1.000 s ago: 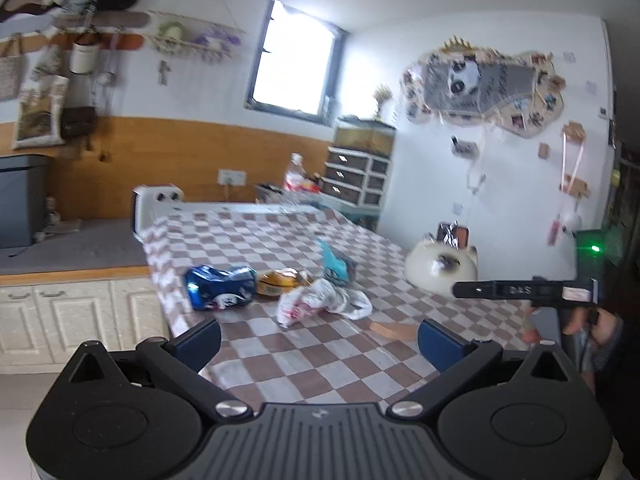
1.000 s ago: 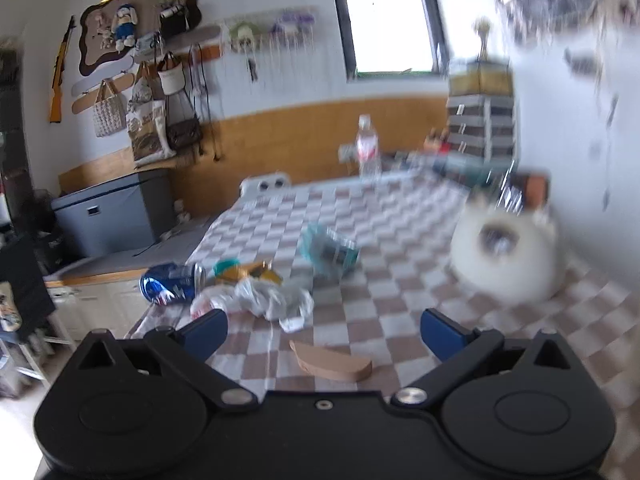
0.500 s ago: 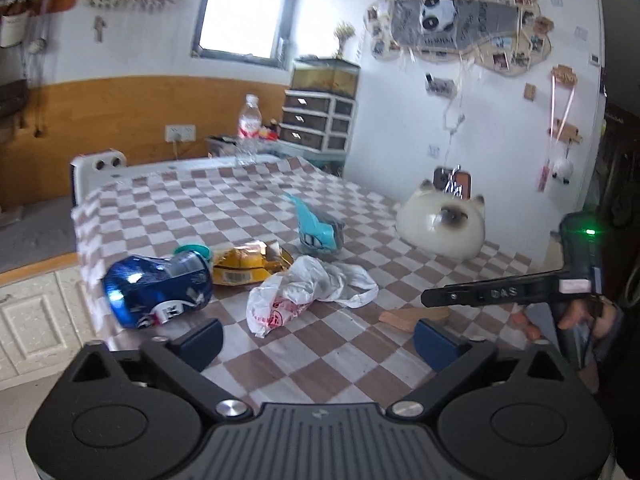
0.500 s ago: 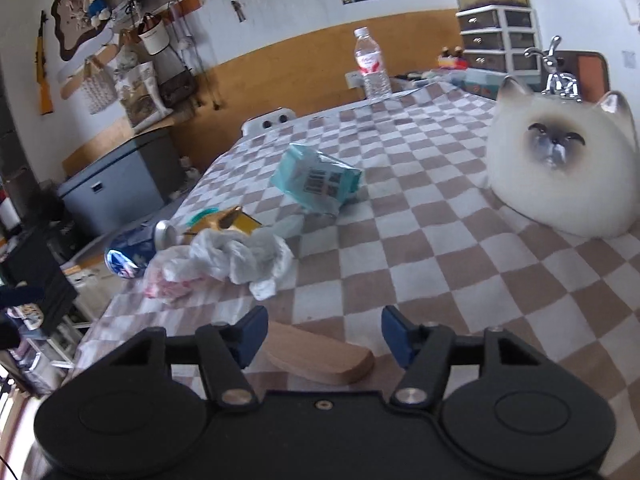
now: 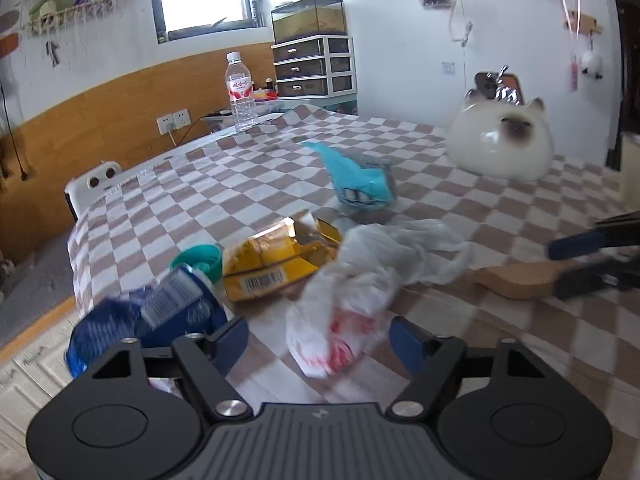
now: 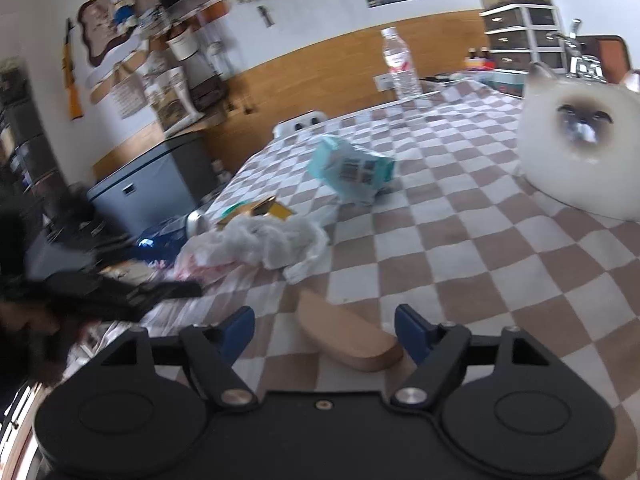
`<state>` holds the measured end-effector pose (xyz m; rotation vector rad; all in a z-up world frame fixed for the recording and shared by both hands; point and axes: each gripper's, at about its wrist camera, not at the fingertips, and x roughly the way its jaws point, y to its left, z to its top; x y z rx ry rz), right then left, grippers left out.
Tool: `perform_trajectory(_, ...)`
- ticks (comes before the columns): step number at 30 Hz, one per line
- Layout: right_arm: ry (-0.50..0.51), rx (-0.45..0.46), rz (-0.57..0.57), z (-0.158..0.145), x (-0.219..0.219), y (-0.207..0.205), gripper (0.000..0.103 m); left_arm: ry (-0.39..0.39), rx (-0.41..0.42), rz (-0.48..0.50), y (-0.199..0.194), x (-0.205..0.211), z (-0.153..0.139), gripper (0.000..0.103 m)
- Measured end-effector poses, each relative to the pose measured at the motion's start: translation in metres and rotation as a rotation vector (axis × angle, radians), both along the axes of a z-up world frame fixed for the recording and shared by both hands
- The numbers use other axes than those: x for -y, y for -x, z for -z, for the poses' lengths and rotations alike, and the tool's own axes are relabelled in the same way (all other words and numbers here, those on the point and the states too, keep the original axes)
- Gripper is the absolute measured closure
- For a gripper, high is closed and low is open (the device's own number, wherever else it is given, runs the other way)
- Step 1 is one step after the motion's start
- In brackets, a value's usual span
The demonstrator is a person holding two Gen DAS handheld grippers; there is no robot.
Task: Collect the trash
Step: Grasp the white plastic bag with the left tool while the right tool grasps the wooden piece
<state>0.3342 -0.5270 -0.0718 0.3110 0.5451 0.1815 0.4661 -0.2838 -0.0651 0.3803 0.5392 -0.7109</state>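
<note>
Trash lies on a checkered tablecloth [image 5: 248,184]: a crumpled white plastic bag [image 5: 360,280], a crushed blue can [image 5: 148,316], a yellow wrapper [image 5: 276,260], a teal lid [image 5: 198,260] and a teal packet [image 5: 360,184]. My left gripper [image 5: 320,340] is open, its fingers either side of the bag's near end. My right gripper [image 6: 324,330] is open around a flat wooden piece [image 6: 348,336]. The bag [image 6: 264,240], the packet [image 6: 352,168] and the can [image 6: 168,236] also show in the right wrist view.
A white cat-shaped container [image 5: 504,144] stands at the right of the table. A water bottle [image 5: 240,92] stands at the far edge. The right gripper's fingers [image 5: 580,244] show in the left wrist view, over the wooden piece [image 5: 516,280]. A grey cabinet [image 6: 148,184] stands beyond the table.
Both grippers have moved forward and down towards the table. The left one has closed in on the white bag, the right one on the wooden piece. Both jaws have narrowed somewhat.
</note>
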Motion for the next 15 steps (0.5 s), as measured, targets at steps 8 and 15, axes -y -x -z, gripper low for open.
perform_trajectory(8, 0.057, 0.002, -0.139, -0.003, -0.024, 0.007, 0.028, -0.013, -0.013, 0.012, -0.014, 0.026, 0.006, 0.036)
perform_trajectory(15, 0.084, -0.016, -0.077, -0.002, -0.023, 0.005, 0.053, -0.007, -0.022, 0.008, -0.014, 0.04, 0.01, 0.036)
